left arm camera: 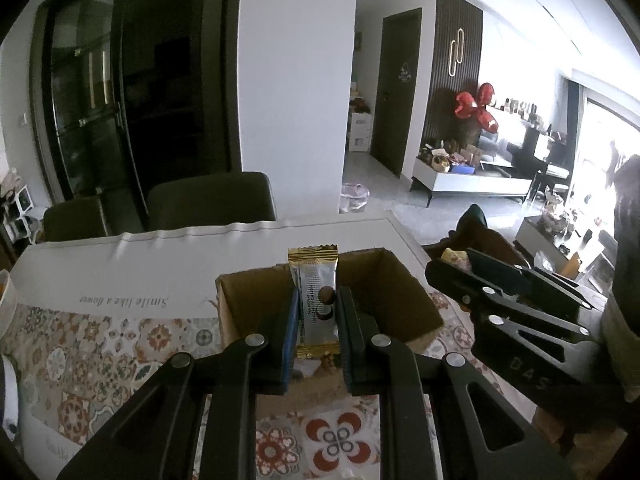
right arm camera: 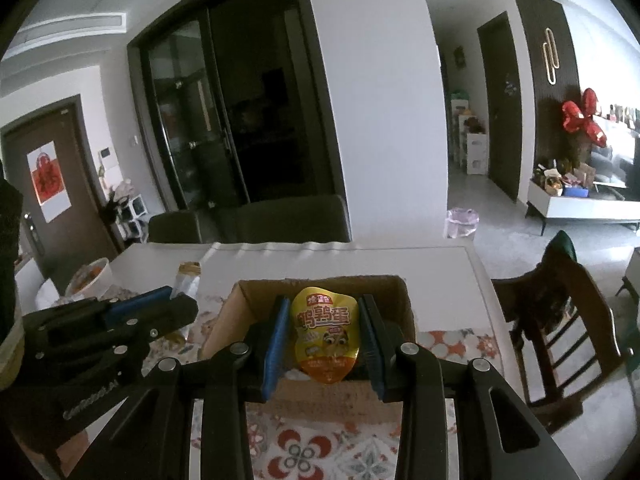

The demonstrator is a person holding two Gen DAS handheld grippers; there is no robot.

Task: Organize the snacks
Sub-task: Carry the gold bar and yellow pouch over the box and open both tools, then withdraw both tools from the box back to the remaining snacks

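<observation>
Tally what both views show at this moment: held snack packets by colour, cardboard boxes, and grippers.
Gold-and-white rectangular foil snack bar packet, in the left gripper: 1
Yellow-and-orange rounded snack packet, in the right gripper: 1
Open brown cardboard box on the table: 1
Grippers: 2
Total: 5

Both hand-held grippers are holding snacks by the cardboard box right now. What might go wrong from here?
1. The left hand-held gripper pinches the thin gold-ended bar only by its edges, so it may slip.
2. The yellow pouch in the right hand-held gripper looks glossy and may slide.
3. Both work close together at the cardboard box; they may collide.
</observation>
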